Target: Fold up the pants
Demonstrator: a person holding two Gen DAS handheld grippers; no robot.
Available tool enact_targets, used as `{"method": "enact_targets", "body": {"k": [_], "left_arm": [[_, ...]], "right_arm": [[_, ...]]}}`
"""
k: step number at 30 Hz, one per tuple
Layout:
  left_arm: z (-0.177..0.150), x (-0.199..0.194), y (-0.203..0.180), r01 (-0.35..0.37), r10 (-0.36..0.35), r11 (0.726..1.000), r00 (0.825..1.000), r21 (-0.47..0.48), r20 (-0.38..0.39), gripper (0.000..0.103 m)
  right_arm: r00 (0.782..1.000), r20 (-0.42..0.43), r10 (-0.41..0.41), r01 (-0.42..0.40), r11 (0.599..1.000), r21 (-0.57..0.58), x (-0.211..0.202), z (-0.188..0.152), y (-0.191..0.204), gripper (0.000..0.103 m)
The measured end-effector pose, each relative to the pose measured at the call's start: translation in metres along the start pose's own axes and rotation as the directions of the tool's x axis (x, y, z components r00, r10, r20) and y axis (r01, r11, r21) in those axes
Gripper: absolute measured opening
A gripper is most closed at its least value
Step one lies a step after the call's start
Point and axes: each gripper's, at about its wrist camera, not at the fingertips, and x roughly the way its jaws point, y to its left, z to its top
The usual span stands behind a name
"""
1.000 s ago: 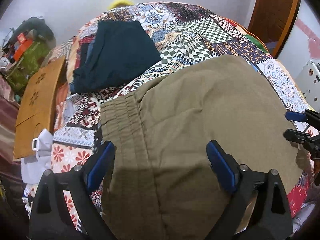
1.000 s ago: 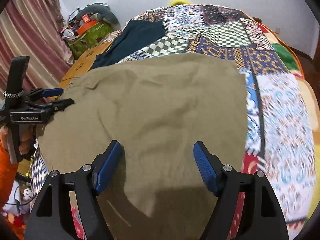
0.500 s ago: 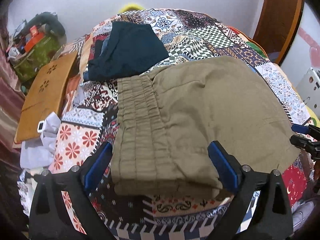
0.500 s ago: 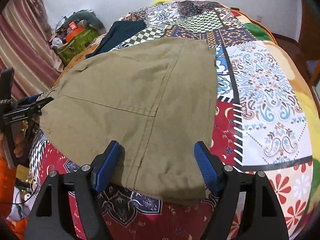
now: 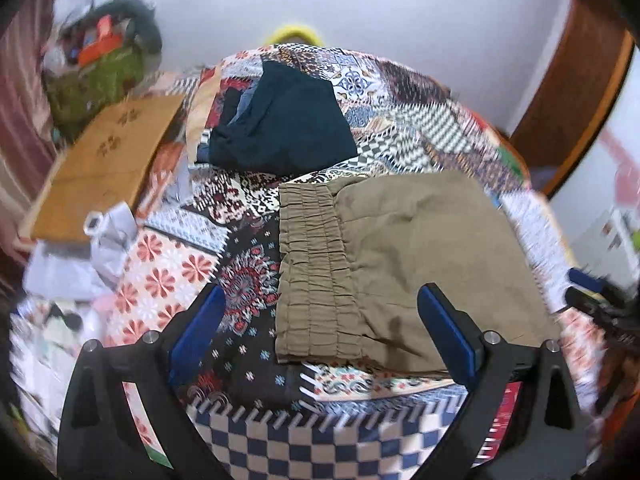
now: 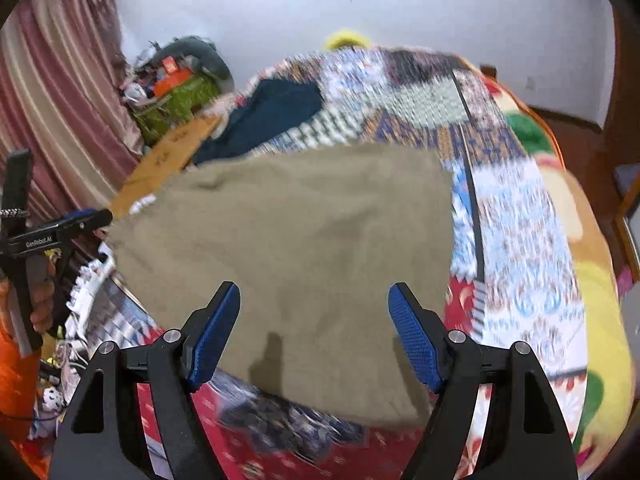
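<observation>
1. Lying flat on the patchwork-patterned bedspread [image 5: 256,452] is a folded pair of olive-khaki cloth pants [image 5: 404,264], with the gathered elastic waistband [image 5: 312,276] seen at its left edge in the left wrist view.
2. The left gripper [image 5: 324,336] is held above the near edge of the bed; its blue-padded jaws are spread wide and nothing is pinched between them.
3. The waistband and the near left corner of the pants are framed between the blue pads [image 5: 196,332] of that gripper, but no contact with the cloth can be seen.
4. The right gripper [image 6: 314,330] is held over the near edge of the pants [image 6: 296,264]; its jaws are likewise spread wide and empty, and its shadow is cast on the fabric.
5. In the right wrist view the left gripper [image 6: 94,218] is seen from the side, gripped by a hand [image 6: 40,296] at the left edge of the pants.
6. A folded dark navy garment [image 5: 288,124] is placed farther back on the bedspread, apart from the pants.
7. A flat brown cardboard sheet [image 5: 104,164] and crumpled white cloth [image 5: 108,236] are seen left of the bed, with a green bag of clutter [image 5: 96,80] behind them.
8. Both views are blurred by motion.
</observation>
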Motion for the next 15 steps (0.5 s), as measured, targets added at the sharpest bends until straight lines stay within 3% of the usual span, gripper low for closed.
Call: {"method": "enact_targets", "body": {"k": [5,8,12,15], "left_arm": [[-0.010,0.000,0.012,0.057,-0.061,0.995,0.997,-0.080,-0.043,0.098],[-0.022,0.008,0.012,0.099,-0.109,0.989,0.990,-0.114,-0.092,0.098],[-0.037,0.020,0.012,0.182,-0.212,0.964,0.966,-0.196,-0.145,0.098],[-0.047,0.030,0.009,0.245,-0.292,0.938,0.939,-0.245,-0.180,0.098]], "right_arm": [[0.998,0.055,0.022,-0.019,0.998,-0.054,0.007,0.014,0.025,0.074],[0.999,0.035,0.039,-0.037,0.997,-0.074,0.022,0.012,0.036,0.074],[0.999,-0.037,0.022,-0.026,0.992,-0.123,0.052,0.000,0.046,0.074],[0.997,-0.074,-0.001,-0.010,0.988,-0.152,0.067,-0.010,0.047,0.074]]}}
